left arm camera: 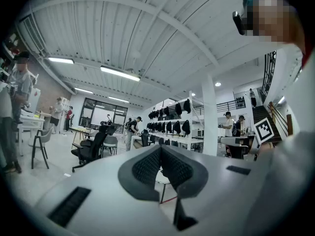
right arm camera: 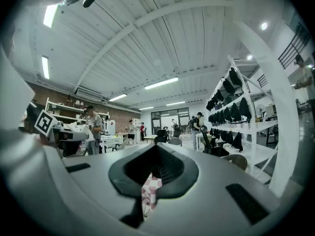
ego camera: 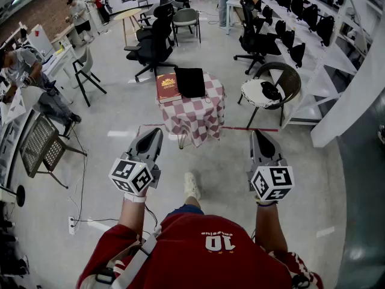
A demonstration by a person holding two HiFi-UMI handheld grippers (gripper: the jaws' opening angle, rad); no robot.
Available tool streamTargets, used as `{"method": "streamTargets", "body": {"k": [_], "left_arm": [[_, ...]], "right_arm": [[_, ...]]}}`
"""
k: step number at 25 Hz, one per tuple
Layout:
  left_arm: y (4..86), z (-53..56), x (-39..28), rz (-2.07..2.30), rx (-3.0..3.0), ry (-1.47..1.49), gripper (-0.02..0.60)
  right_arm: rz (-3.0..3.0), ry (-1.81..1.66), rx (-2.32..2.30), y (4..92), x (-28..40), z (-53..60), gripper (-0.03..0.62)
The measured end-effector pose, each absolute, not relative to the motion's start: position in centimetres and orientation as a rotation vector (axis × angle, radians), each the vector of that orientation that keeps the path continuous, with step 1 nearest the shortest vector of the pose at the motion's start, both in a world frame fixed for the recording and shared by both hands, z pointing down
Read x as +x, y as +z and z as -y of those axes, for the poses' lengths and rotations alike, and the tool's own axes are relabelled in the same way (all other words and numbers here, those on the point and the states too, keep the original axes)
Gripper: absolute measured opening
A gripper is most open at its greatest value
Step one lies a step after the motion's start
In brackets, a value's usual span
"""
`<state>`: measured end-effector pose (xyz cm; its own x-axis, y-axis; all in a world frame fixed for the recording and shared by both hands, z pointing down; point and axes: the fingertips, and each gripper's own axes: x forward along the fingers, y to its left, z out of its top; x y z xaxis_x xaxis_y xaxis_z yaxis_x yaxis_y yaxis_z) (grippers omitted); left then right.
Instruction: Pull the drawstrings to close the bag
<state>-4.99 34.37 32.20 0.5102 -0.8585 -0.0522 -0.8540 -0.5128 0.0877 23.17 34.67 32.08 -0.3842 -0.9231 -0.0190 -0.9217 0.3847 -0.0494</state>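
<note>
two closed grippers (ego camera: 156, 132) (ego camera: 257, 133), one black bag (ego camera: 190, 82)

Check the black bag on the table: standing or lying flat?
Lying flat: the black bag spreads as a dark rectangle on the checkered tablecloth beside the red book. Mouth open or drawn shut: cannot tell.

Matt black bag (ego camera: 190, 82), checked cloth tablecloth (ego camera: 204, 118)

open floor (ego camera: 120, 122) before table (ego camera: 201, 113), chairs (ego camera: 153, 44) behind
</note>
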Motion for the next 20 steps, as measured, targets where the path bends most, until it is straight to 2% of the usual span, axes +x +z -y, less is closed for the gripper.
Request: {"method": "streamTargets", "body": {"k": [20], "left_arm": [[33.6,-32.0,-6.2,1.558,2.648,-0.117,0.009]], "right_arm": [[-2.608,-0.026,-1.706,33.5,22.1,-32.6,0.017]]}}
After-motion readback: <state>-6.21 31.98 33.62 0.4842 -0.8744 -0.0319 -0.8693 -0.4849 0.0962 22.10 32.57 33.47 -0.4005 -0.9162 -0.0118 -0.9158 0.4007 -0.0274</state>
